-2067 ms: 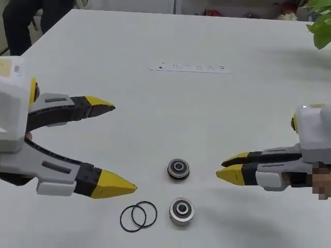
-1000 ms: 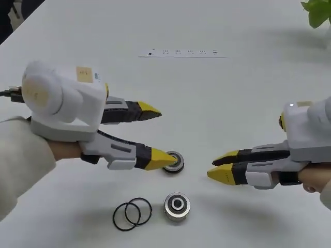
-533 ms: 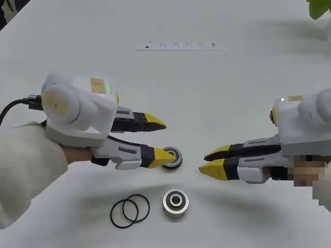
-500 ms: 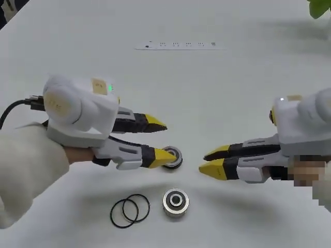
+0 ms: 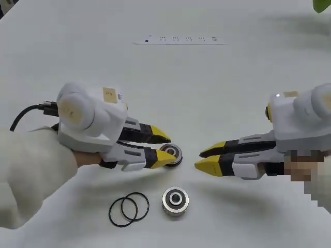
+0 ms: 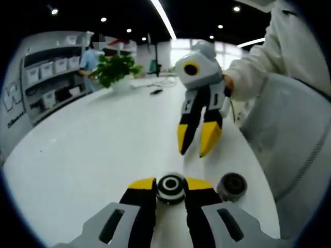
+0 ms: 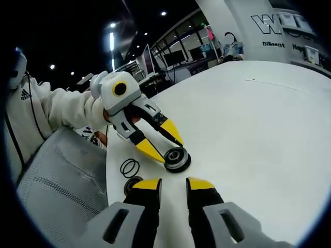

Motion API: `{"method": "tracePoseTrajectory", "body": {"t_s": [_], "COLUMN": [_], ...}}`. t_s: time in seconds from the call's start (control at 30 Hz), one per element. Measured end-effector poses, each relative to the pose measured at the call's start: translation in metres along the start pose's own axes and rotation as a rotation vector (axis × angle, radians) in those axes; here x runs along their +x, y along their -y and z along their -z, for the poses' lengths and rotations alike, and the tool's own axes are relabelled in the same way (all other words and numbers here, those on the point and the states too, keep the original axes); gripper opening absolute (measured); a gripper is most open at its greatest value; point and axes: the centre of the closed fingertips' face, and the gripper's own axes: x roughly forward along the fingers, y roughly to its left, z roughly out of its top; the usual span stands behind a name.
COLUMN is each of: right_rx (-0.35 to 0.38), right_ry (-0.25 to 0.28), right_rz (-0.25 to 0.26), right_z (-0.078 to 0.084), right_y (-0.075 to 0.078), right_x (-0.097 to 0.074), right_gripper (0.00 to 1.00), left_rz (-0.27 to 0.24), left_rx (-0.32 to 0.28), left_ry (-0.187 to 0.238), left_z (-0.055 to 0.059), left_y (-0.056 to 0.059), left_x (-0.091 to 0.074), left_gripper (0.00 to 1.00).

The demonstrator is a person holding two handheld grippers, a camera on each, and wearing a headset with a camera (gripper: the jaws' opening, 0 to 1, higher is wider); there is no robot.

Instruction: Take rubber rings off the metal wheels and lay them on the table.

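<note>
The left tool (image 5: 166,148) is clamped on the ringed wheel (image 5: 171,152), one yellow tip against each side of its black rubber rim; the left gripper view shows the same grip head-on, the wheel pinched between the two tips. That wheel lies flat on the white desk (image 5: 103,57) with its bore turned up, so its axle line stands upright (round in plan, it has no long side to speak of). The right tool (image 5: 201,158) sits just to the wheel's right, jaws a little apart and holding nothing, tips aimed at the wheel. Nearer the person a second wheel (image 5: 175,200) also lies flat, bare metal, bore up; just to its left two black rubber rings (image 5: 129,208) lie flat and overlap each other.

A pale sticker (image 5: 109,94) sits on the left tool's body, its print too small to read; a white strip (image 5: 178,39) at the far side of the desk carries dark marks, also unreadable. The right gripper view adds "adidas" on a white sleeve (image 7: 15,95) and a wall sign (image 7: 274,23) beginning with W; the left gripper view adds a large W on a panel (image 6: 10,98), a leafy plant (image 6: 116,70) and shelves (image 6: 46,72) of bins.
</note>
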Motion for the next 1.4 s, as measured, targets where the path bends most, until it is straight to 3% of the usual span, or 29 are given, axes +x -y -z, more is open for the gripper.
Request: {"method": "tracePoseTrajectory", "body": {"t_s": [0.37,0.6,1.4], "right_rx": [-0.011,-0.032,-0.326], "right_ry": [0.0,0.005,-0.064], "right_rz": [-0.003,-0.001,-0.014], "right_z": [-0.003,-0.007,0.0], "right_y": [0.0,0.001,0.006], "right_x": [0.003,0.006,0.039], "right_gripper": [0.16,0.16,0.24], "left_rz": [0.006,0.001,0.019], "left_rx": [-0.003,-0.019,-0.017], "left_ry": [0.0,0.001,0.006], "left_z": [0.002,0.002,0.002], "left_y": [0.001,0.002,0.008], "left_x": [0.001,0.0,0.002], "left_gripper": [0.15,0.15,0.14]}}
